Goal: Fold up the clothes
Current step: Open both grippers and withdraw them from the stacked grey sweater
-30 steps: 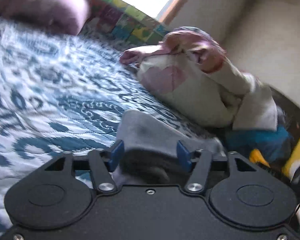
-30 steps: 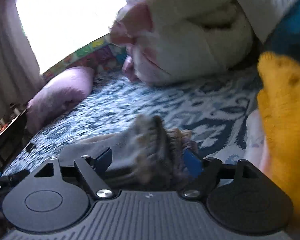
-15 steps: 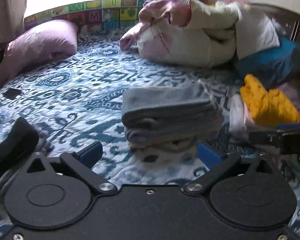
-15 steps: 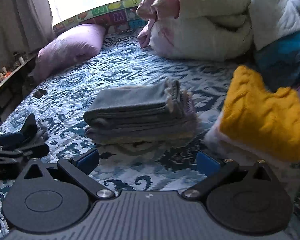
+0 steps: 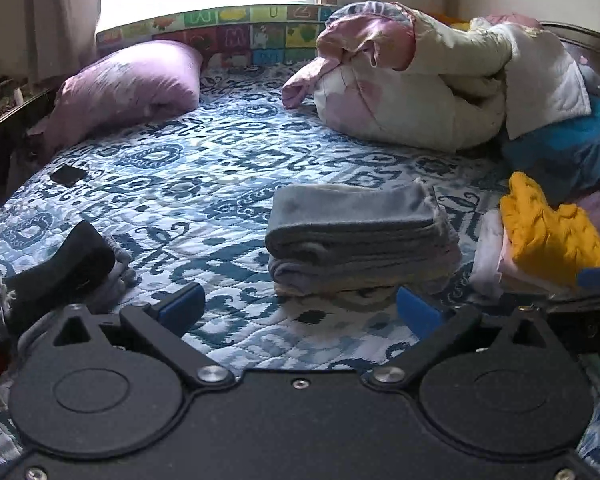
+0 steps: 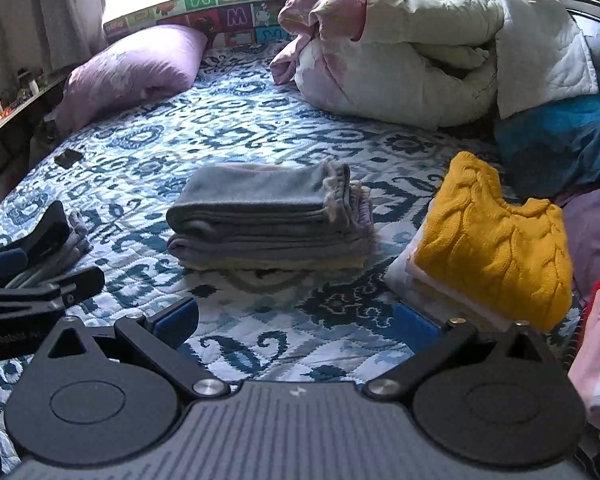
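Folded grey fleece garment (image 6: 268, 216) lies squared mid-quilt, left of yellow cable-knit sweater (image 6: 496, 240). Left gripper (image 5: 298, 308) and right gripper (image 6: 296, 320) both spread wide, empty, near stack. This fold looks complete; further garment unclear.

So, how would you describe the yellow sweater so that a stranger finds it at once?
Start at the bed with the blue patterned quilt. Right of the grey folded stack in its middle, a second pile lies in front of the blue bundle. The yellow sweater tops that pile, the only cable-knit, mustard piece there.
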Action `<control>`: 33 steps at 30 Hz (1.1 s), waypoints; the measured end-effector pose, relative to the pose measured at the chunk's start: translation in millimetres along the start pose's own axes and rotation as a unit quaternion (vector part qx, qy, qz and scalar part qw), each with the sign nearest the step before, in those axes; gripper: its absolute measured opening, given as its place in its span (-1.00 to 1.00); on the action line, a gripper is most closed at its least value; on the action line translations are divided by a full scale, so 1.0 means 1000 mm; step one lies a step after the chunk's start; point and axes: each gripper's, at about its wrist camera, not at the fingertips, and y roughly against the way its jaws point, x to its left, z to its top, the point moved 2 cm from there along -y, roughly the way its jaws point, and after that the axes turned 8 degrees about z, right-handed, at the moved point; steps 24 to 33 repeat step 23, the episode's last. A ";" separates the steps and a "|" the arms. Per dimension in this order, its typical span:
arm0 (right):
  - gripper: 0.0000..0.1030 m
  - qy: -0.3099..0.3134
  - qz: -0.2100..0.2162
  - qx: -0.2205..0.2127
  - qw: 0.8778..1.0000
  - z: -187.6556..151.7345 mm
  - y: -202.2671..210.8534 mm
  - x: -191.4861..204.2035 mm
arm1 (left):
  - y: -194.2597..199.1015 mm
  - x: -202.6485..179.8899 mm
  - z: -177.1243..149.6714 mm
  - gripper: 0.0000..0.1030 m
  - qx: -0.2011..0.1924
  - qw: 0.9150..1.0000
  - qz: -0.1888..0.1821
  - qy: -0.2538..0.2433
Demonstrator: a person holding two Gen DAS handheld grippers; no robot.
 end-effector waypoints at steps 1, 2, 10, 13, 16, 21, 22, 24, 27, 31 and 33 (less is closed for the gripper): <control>1.00 0.000 0.000 0.003 1.000 0.000 -0.003 0.000 | -0.002 -0.001 -0.001 1.00 0.001 1.000 0.001 -0.003; 1.00 0.000 0.000 0.006 1.000 -0.001 -0.006 0.000 | -0.004 -0.002 -0.001 1.00 0.000 1.000 0.004 -0.007; 1.00 -0.010 0.003 0.019 1.000 0.001 -0.033 -0.004 | -0.024 -0.004 0.002 1.00 0.001 1.000 0.008 -0.014; 0.99 -0.013 0.005 0.019 1.000 0.002 -0.038 -0.005 | -0.032 -0.005 0.003 1.00 0.001 1.000 0.010 -0.017; 1.00 -0.013 0.005 0.017 1.000 0.003 -0.041 -0.005 | -0.033 -0.007 0.004 1.00 -0.002 1.000 0.005 -0.015; 0.99 -0.013 0.003 0.017 1.000 0.004 -0.041 -0.005 | -0.022 -0.003 -0.001 1.00 -0.014 1.000 -0.003 -0.008; 0.99 -0.013 0.003 0.016 1.000 0.004 -0.040 -0.004 | -0.019 -0.004 -0.001 0.99 -0.021 1.000 -0.003 -0.009; 0.99 -0.013 0.003 0.016 1.000 0.004 -0.039 -0.004 | -0.016 -0.004 -0.001 0.99 -0.028 1.000 -0.003 -0.010; 0.99 -0.013 0.003 0.016 1.000 0.004 -0.039 -0.004 | -0.016 -0.004 -0.001 0.99 -0.028 1.000 -0.003 -0.010; 0.99 -0.013 0.003 0.016 1.000 0.004 -0.039 -0.004 | -0.016 -0.004 -0.001 0.99 -0.028 1.000 -0.003 -0.010; 0.99 -0.013 0.003 0.016 1.000 0.004 -0.039 -0.004 | -0.016 -0.004 -0.001 0.99 -0.028 1.000 -0.003 -0.010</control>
